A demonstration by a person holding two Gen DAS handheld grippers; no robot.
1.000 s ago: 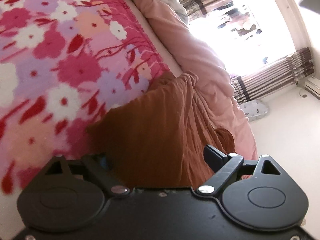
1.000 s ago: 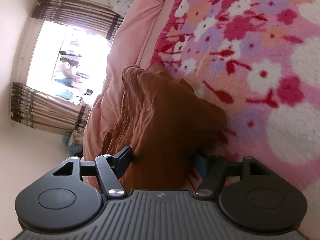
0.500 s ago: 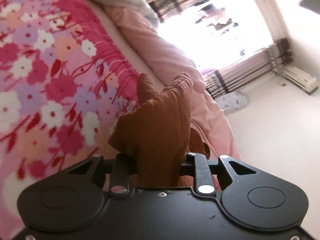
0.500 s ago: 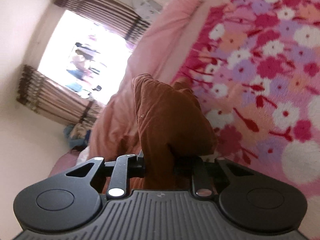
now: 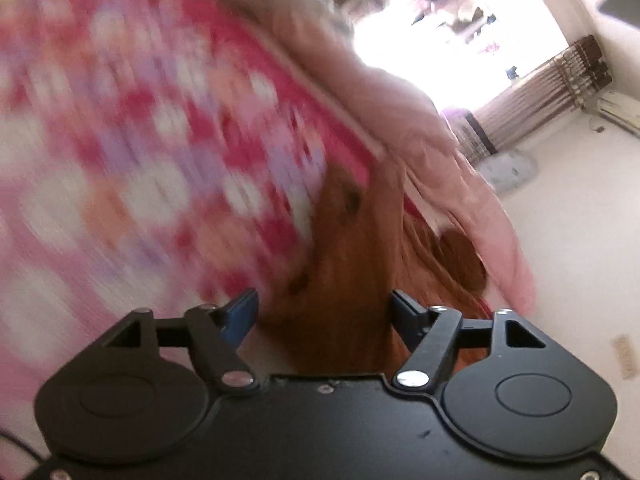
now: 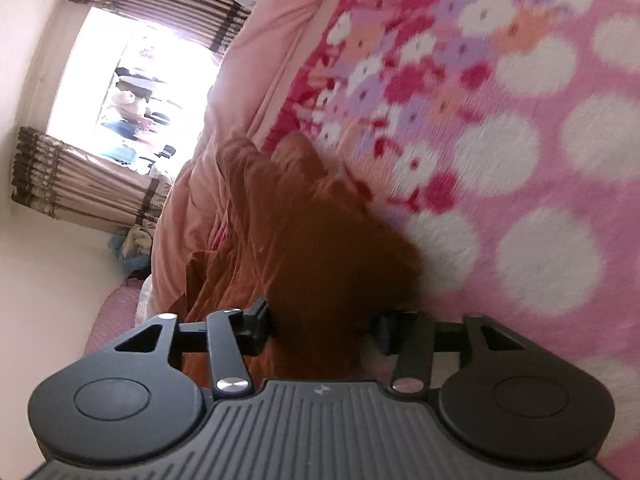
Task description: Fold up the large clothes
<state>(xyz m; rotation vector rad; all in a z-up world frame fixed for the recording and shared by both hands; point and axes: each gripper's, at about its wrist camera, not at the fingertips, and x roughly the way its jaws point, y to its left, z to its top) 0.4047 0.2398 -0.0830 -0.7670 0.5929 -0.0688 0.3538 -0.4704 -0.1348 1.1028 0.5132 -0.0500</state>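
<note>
Both grippers' jaws have just been opening: left gripper (image 5: 324, 312) and right gripper (image 6: 322, 322) now stand open around the brown garment (image 6: 304, 232), which drapes on the bed's floral blanket (image 6: 520, 160). Cloth looks soft, limp, light; best pinched at a corner or hem.

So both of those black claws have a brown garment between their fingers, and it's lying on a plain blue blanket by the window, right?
Not quite: the blanket is not plain blue but pink with a flower pattern, as the right wrist view shows. The rest holds: the brown garment lies between the fingers of the left gripper and the right gripper, whose jaws have just been opening, with the window nearby.
</note>
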